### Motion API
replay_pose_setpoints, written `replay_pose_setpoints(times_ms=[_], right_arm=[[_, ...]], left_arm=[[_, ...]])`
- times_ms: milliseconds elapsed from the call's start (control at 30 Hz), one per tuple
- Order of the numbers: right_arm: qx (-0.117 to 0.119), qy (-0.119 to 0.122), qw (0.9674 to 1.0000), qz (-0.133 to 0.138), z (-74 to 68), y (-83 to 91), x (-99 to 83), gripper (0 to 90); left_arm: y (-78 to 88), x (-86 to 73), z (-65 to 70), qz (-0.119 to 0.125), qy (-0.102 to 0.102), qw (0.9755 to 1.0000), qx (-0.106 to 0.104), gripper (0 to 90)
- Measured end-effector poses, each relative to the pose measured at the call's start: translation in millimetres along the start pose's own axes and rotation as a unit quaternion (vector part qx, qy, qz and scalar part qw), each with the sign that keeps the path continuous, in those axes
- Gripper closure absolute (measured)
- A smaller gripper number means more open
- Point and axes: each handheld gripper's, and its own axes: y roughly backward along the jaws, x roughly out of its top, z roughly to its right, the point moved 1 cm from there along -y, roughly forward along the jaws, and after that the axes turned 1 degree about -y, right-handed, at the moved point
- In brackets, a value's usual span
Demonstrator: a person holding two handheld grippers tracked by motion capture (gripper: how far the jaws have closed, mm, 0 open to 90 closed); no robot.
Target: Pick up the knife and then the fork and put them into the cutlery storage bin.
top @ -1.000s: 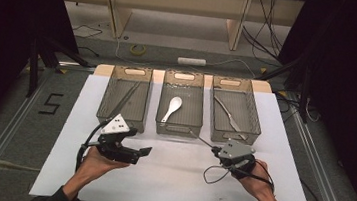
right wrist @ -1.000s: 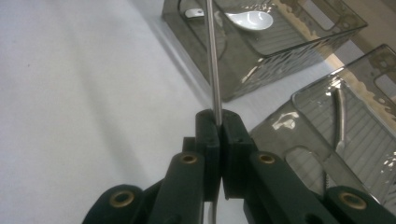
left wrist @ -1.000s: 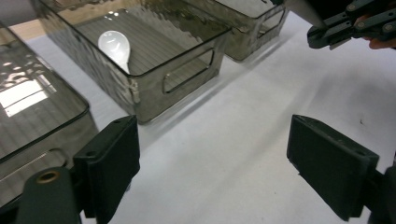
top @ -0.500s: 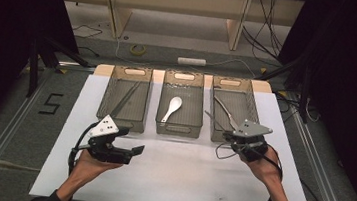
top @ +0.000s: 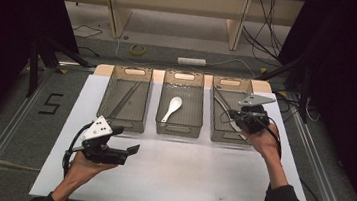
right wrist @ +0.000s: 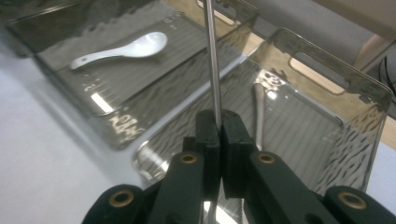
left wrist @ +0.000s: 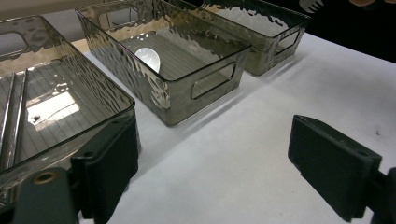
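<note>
Your right gripper (right wrist: pixel 219 133) is clamped on a thin metal utensil (right wrist: pixel 211 56) over the right bin (top: pixel 218 130).

The utensil's handle runs up between the closed jaws, and you hold it above the bin's near end, probably so it can drop in beside the metal piece (right wrist: pixel 259 116) already lying there. That looks like sorting by kind: the white spoon (top: pixel 171 108) lies alone in the middle bin (top: pixel 177 129), and long metal rods (top: pixel 125 100) lie in the left bin (top: pixel 121 123). Your left gripper (top: pixel 128 153) hovers over the bare white table (top: pixel 183 176) near the left bin, jaws spread wide and empty, seemingly waiting its turn.
</note>
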Motion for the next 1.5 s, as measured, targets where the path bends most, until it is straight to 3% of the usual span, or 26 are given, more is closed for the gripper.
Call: replay_pose_setpoints(times_ms=[300, 700, 1367, 1433, 1500], right_arm=[[-0.018, -0.042, 0.9985, -0.030, 22.1, -29.9, 5.7, 87.8], [-0.024, -0.083, 0.9948, -0.054, 35.8, -51.4, -4.8, 87.7], [-0.013, -0.097, 0.9897, -0.105, 28.6, -77.7, -13.5, 86.3], [-0.015, -0.097, 0.9894, -0.106, 28.6, -78.5, -13.5, 82.0], [-0.011, -0.113, 0.9885, -0.100, 30.4, -76.6, -11.5, 74.8]], left_arm=[[3.2, -1.6, -1.3, 0.000, -0.007, 1.0000, 0.006, 15.7], [4.2, -3.9, -0.4, 0.004, -0.004, 1.0000, 0.005, 15.7], [2.4, -4.3, 1.2, 0.000, -0.009, 1.0000, 0.004, 15.7], [2.2, -4.1, 1.4, -0.001, -0.009, 0.9999, 0.004, 15.7], [1.6, -4.1, 1.8, 0.000, -0.008, 1.0000, 0.004, 15.7]])
